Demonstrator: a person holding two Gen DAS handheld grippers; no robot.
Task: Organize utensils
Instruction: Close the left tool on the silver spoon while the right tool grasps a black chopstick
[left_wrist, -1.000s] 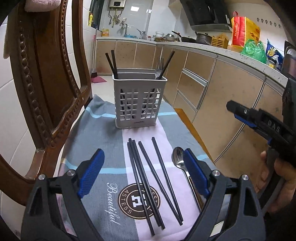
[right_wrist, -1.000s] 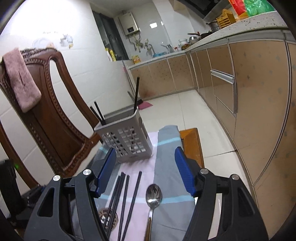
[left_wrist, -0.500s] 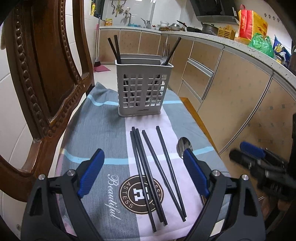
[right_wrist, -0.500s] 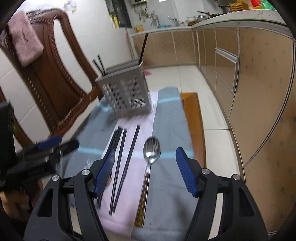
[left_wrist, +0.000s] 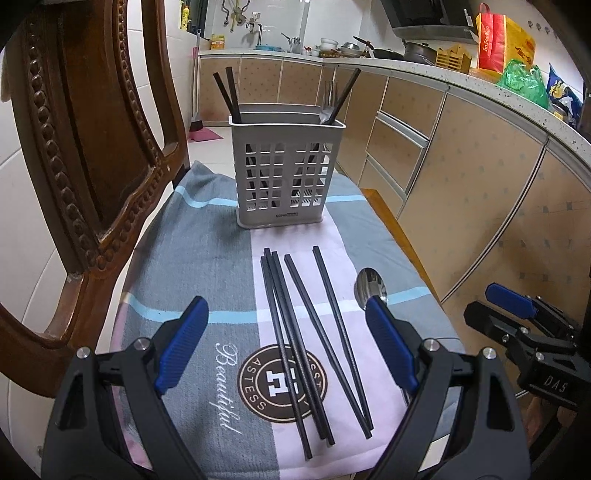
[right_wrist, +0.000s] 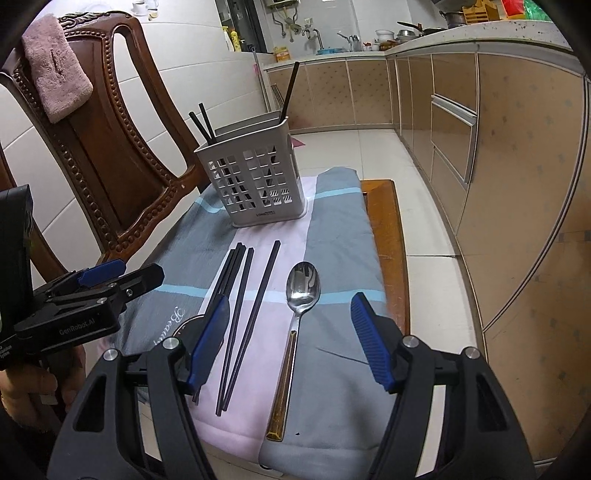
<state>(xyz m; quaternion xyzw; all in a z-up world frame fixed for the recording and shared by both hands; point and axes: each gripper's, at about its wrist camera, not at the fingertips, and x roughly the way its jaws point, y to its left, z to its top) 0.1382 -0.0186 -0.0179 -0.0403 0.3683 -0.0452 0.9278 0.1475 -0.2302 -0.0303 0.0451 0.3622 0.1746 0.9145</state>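
1. The left hand-held gripper (left_wrist: 286, 341) is held spread above the loose chopsticks (left_wrist: 295, 343), gripping nothing.
2. The right hand-held gripper (right_wrist: 290, 339) is held spread over the spoon (right_wrist: 301, 291), untouched.
3. The utensil basket (left_wrist: 286, 173) is seen standing on the towel (left_wrist: 192, 266) beyond, with chopsticks and a fork inside.

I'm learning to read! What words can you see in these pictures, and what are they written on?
"Beautiful": on the towel.
"ASTESS": round badge on the towel.
"DAS": right hand-held gripper.
"GenRobot.AI": left hand-held gripper.
Red bag on the counter: lettering too small to read.
Utensil basket label: too blurred to read.
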